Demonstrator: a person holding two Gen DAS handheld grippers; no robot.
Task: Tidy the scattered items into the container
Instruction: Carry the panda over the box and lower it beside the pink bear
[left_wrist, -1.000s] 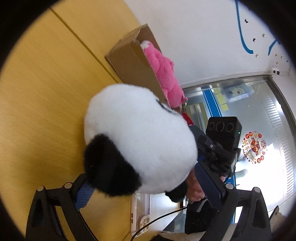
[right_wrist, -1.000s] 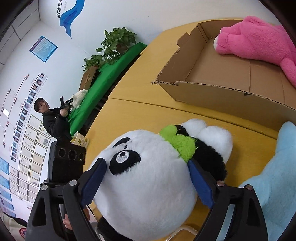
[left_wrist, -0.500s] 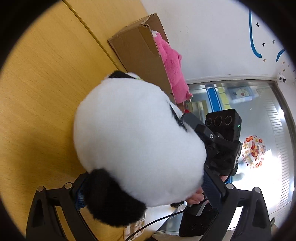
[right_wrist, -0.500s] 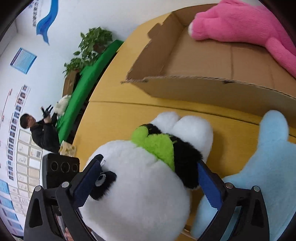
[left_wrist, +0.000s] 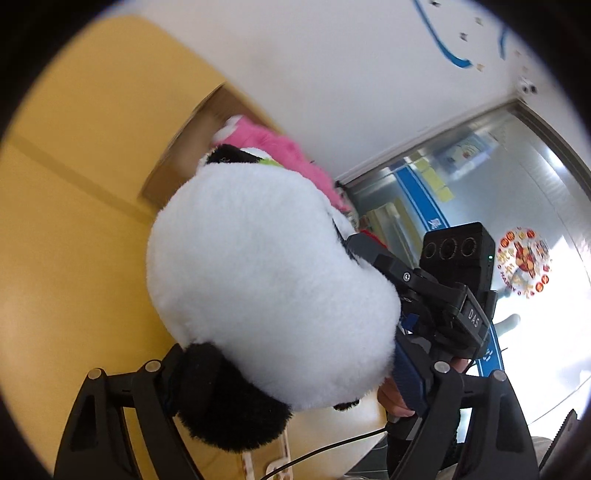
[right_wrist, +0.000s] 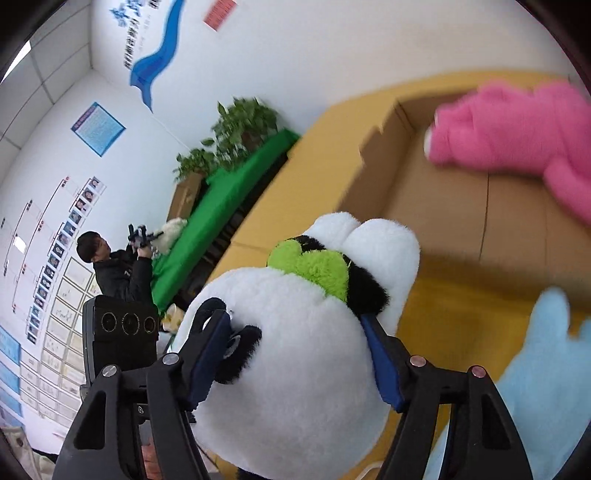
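Observation:
A white and black panda plush (left_wrist: 266, 288) with a green patch (right_wrist: 314, 266) hangs above the yellow table (left_wrist: 74, 240), held from two sides. My left gripper (left_wrist: 291, 376) has its closing jaws against the panda's head, one finger behind the black ear. My right gripper (right_wrist: 295, 358) presses its blue pads (right_wrist: 380, 362) into the plush, jaws still closing. Beyond the panda stands an open cardboard box (right_wrist: 461, 229) with a pink plush (right_wrist: 517, 136) inside. In the left wrist view the box (left_wrist: 177, 162) and pink plush (left_wrist: 273, 147) show blurred behind the panda.
A light blue plush (right_wrist: 546, 369) lies on the table at the right, close to the box. A cable and a white item (left_wrist: 280, 458) lie under the panda. Far off, a person (right_wrist: 118, 269) stands by a green-covered table (right_wrist: 229, 206) with plants (right_wrist: 240, 129).
The panda has come up off the table with both grippers. The right jaws have squeezed into the plush. The box's inside now shows more from above.

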